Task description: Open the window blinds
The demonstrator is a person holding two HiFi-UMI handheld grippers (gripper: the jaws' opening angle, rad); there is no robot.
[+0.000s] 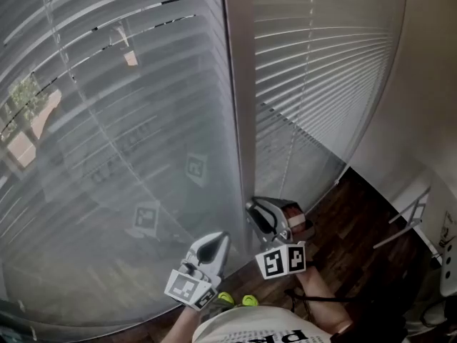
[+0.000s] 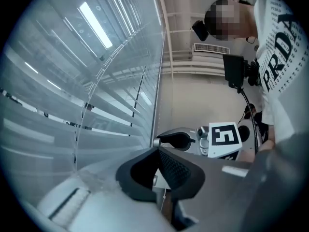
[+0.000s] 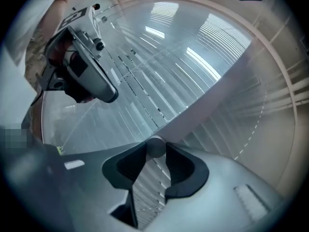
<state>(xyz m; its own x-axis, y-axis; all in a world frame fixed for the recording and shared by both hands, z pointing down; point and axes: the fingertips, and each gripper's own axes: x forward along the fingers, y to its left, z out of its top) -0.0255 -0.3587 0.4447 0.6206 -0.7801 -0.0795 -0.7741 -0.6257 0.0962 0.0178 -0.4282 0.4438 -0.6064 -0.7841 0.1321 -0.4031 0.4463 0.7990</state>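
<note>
The right gripper [image 3: 155,150] is clenched on the rounded lower end of the tilt wand [image 1: 289,161]. The wand's long axis runs upright from the jaws in front of the right blind [image 1: 328,63], so the coming move is judged to be a roll about that axis. The left gripper [image 2: 157,151], jaw tips together on nothing discernible, sits just left, farther from the wand; slats lie nearly shut either side of the frame post [image 1: 239,84], above a dark wood floor [image 1: 357,227]
</note>
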